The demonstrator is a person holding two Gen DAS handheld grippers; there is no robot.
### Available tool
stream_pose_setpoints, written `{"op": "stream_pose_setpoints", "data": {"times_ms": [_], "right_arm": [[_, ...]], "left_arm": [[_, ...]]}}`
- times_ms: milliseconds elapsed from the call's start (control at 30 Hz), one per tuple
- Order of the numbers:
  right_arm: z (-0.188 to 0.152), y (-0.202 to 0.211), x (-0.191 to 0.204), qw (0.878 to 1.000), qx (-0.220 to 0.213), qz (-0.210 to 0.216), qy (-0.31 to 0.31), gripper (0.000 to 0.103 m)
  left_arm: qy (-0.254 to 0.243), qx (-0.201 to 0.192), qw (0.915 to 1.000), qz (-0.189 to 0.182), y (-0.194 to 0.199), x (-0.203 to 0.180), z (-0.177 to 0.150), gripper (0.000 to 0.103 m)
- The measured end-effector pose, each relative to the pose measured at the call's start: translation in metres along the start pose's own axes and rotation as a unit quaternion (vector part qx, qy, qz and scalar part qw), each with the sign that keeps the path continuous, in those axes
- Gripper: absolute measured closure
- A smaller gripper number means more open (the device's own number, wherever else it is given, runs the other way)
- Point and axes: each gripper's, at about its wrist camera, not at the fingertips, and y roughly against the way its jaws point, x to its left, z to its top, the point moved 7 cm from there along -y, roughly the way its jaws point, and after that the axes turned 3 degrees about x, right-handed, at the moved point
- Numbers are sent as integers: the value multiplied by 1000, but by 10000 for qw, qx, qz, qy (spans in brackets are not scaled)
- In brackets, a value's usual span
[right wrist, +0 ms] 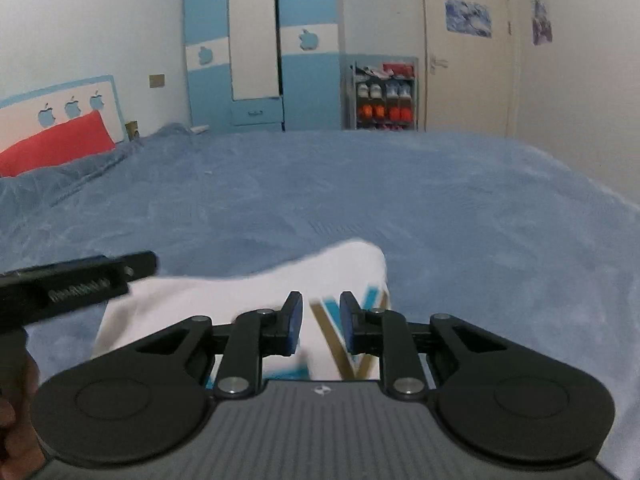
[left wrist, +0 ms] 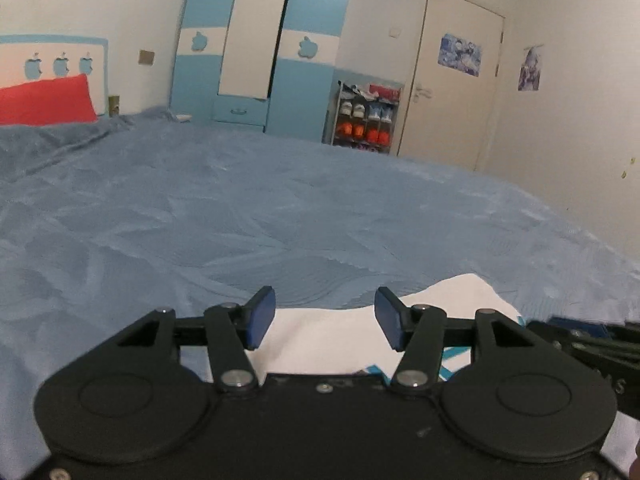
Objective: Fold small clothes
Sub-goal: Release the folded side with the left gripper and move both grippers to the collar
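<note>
A small white garment [left wrist: 320, 340] with teal and gold V stripes [right wrist: 332, 340] lies flat on the blue bed cover [left wrist: 280, 208], close to the near edge. My left gripper [left wrist: 325, 312] hovers over the garment's left part, its blue pads wide apart with nothing between them. Over the striped part, my right gripper [right wrist: 321, 316] has its pads a narrow gap apart; the cloth shows through the gap and is not pinched. The left gripper's side [right wrist: 80, 280] reaches in from the left of the right wrist view. Both gripper bodies hide the garment's near part.
The bed cover [right wrist: 440, 200] stretches far ahead. A red pillow [left wrist: 44, 100] lies by the headboard at far left. Beyond the bed stand a blue-and-white wardrobe [left wrist: 256, 40], a shoe rack [left wrist: 366, 116] and a closed door [left wrist: 452, 80]. A hand [right wrist: 16, 420] shows at lower left.
</note>
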Motion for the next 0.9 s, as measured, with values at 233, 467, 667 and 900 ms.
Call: {"op": "stream_pose_setpoints", "data": {"times_ms": [233, 467, 667, 900], "right_arm": [[-43, -73, -25, 9986, 387, 60, -345, 81], [-18, -55, -13, 9990, 421, -144, 34, 76], [17, -57, -5, 9990, 85, -232, 374, 68], [-13, -123, -36, 9918, 1180, -4, -484, 69]], "left_arm": [[594, 915, 9938, 216, -82, 46, -43, 42], [-50, 662, 9957, 653, -70, 27, -23, 44], [-18, 118, 9985, 535, -81, 24, 20, 43], [448, 1212, 9904, 499, -169, 68, -22, 40]]}}
